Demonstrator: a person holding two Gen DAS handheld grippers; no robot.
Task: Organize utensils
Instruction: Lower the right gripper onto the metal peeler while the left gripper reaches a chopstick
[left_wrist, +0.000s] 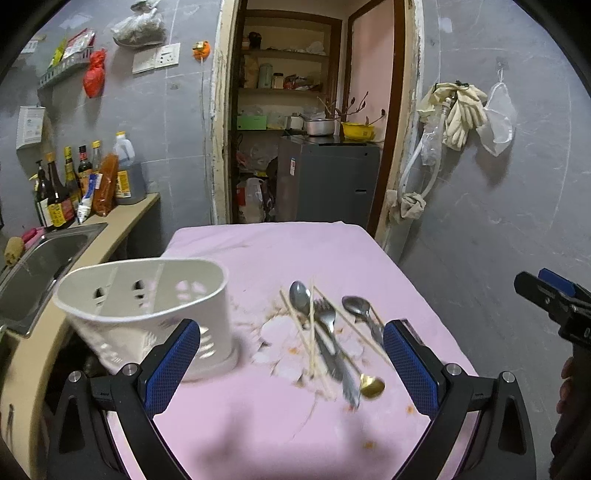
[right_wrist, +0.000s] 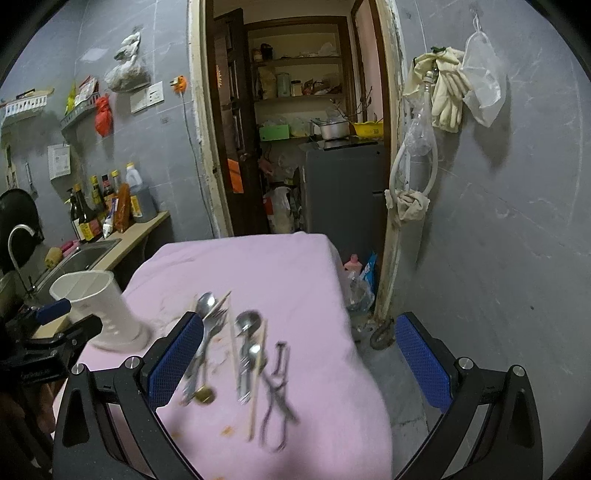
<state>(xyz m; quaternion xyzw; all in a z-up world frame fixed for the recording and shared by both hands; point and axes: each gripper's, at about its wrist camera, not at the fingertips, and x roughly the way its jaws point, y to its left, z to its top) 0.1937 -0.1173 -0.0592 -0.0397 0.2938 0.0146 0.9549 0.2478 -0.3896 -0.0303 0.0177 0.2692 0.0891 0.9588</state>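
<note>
A white slotted utensil holder (left_wrist: 147, 306) (right_wrist: 99, 310) stands upright at the left of the pink-covered table (left_wrist: 277, 258) (right_wrist: 258, 266). To its right lies a loose pile: a steel spoon (left_wrist: 300, 295) (right_wrist: 205, 302), a fork (left_wrist: 327, 317) (right_wrist: 218, 317), a second spoon (left_wrist: 356, 305) (right_wrist: 247, 321), a gold spoon (left_wrist: 372, 386) (right_wrist: 205, 397) and wooden chopsticks (left_wrist: 351, 324) (right_wrist: 258, 369). A wire tool (right_wrist: 277, 398) lies nearest the table's right edge. My left gripper (left_wrist: 291, 365) hovers open above the pile. My right gripper (right_wrist: 299, 360) is open too, over the table's right side, holding nothing.
A steel sink (left_wrist: 44, 266) and a counter with sauce bottles (left_wrist: 70, 184) run along the left. Behind the table is a doorway with a grey fridge (left_wrist: 325, 181). Gloves and a bag (left_wrist: 465, 114) hang on the right wall. The floor drops off right of the table.
</note>
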